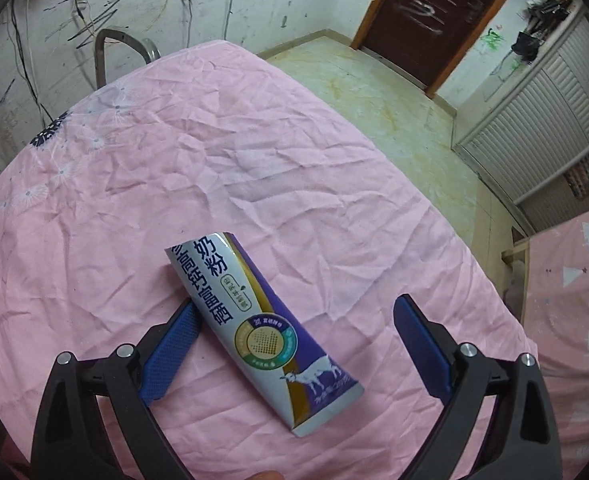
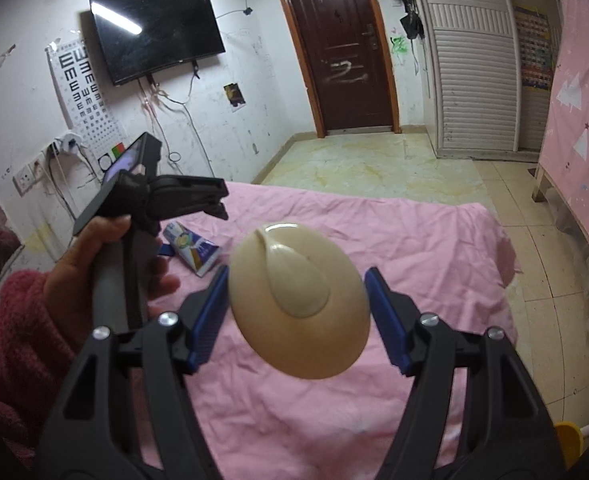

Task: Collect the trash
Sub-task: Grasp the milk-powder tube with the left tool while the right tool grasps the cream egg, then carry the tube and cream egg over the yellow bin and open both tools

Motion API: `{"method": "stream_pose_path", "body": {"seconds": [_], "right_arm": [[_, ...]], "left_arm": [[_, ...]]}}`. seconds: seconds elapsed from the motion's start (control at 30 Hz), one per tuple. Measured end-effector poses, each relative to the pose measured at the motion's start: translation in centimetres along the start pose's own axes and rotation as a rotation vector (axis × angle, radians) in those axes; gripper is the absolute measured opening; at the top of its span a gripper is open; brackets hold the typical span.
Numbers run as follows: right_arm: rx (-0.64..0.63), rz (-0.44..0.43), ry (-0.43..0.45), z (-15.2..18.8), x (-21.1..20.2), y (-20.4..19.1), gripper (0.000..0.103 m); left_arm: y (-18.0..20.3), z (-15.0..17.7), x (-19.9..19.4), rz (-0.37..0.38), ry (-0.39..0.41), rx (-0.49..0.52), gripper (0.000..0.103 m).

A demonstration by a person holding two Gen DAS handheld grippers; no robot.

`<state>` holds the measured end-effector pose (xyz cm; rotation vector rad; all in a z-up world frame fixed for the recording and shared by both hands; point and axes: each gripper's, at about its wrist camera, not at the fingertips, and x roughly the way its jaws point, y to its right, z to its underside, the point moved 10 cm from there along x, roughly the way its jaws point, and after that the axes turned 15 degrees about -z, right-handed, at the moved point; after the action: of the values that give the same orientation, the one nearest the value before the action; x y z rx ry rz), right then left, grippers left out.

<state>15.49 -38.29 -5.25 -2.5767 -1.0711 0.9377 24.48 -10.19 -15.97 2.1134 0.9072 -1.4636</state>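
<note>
Two pieces of trash show across my two views, one per gripper. On my left wrist camera, the left gripper is spread wide over the wrinkled pink bedsheet, grasping nothing. A flattened purple-and-white milk powder sachet printed with a goat lies flat on the sheet between the blue-padded fingers; its upper part lies against the left pad, and it sits well apart from the right pad. The sachet runs diagonally, one end toward the near edge of the bed.

My right wrist camera gives what the left cannot: the right gripper, its blue pads on either side of a smooth beige dome-shaped plastic lid with a raised teardrop ridge. The lid fills the gap between the pads, but I cannot tell whether both pads are pressing it or whether it rests on the sheet beneath. This view also shows the left gripper from outside, held by a hand in a fuzzy red sleeve near the bed's left edge, with the sachet lying just beyond it.

A wall-mounted black television appears only in the right view.
</note>
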Motion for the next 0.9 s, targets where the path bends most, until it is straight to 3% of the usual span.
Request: {"method": "stream_pose_path", "body": {"seconds": [0.23, 0.27, 0.3, 0.4, 0.5, 0.7, 0.9], "right_arm": [[0.05, 0.013, 0.028, 1.3, -1.6, 2.2, 0.066], [0.059, 0.014, 0.035, 1.5, -1.7, 2.4, 0.066], [0.071, 0.012, 0.04, 1.7, -1.9, 2.6, 0.066], [0.095, 0.013, 0.058, 2.1, -2.4, 3.2, 0.066], [0.117, 0.018, 0.075, 2.5, -3.1, 3.7, 0.066], [0.161, 0.049, 0.112, 3.3, -4.9, 4.6, 0.066], [0.204, 0.105, 0.176, 3.7, -7.8, 5.7, 0.066]], "left_arm": [[1.3, -0.8, 0.1, -0.057, 0.026, -0.024, 0.083], [1.5, -0.9, 0.1, -0.063, 0.033, -0.02, 0.076], [1.7, -0.9, 0.0, -0.073, 0.045, -0.01, 0.062], [2.3, -0.9, -0.6, -0.09, 0.074, 0.036, 0.034], [2.6, -0.8, -0.8, -0.091, 0.09, 0.071, 0.021], [3.8, 0.0, -1.4, 0.044, 0.073, 0.111, 0.008], [5.1, 1.5, -2.8, 0.226, 0.055, 0.191, 0.008]]}}
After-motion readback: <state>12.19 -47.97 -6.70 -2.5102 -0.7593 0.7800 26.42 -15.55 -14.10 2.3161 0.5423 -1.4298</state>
